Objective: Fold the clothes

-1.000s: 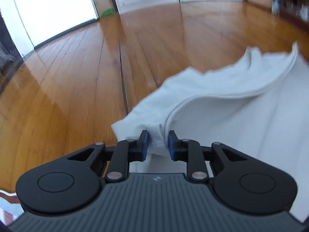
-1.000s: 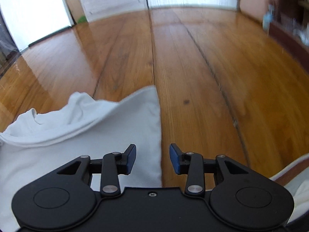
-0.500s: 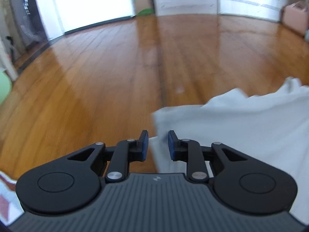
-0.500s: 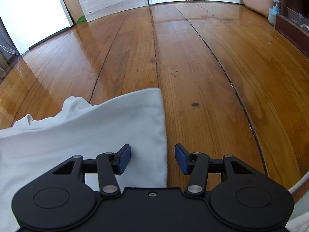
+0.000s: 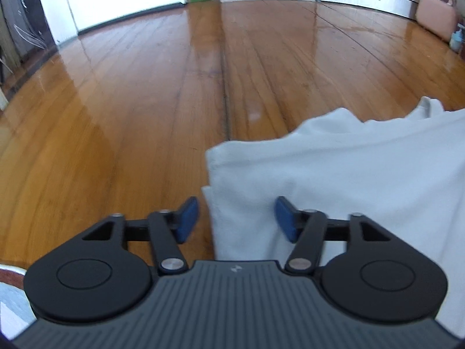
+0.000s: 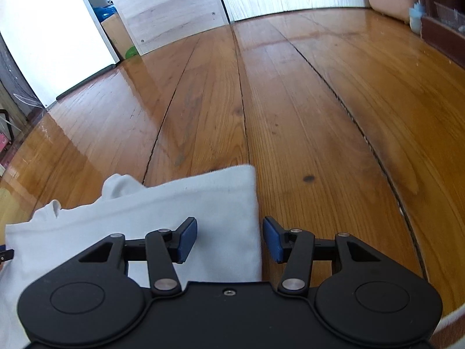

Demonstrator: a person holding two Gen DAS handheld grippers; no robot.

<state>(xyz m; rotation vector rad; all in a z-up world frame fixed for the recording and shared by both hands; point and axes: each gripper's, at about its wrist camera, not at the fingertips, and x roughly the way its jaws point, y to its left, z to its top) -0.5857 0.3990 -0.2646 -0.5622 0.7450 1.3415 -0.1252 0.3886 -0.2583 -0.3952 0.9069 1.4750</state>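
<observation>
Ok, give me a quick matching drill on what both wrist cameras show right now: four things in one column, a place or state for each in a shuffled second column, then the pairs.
Things:
1. left gripper
2. right gripper
3. white garment
4. pink case

Places or states:
A. lying on the wooden floor
B. jaws opening, straddling the garment's left edge, pads off it
C. at the far right, by the wall
D. jaws apart, straddling the garment's right edge, pads off it

Pairs: 1-B, 2-D, 3-A, 4-C
</observation>
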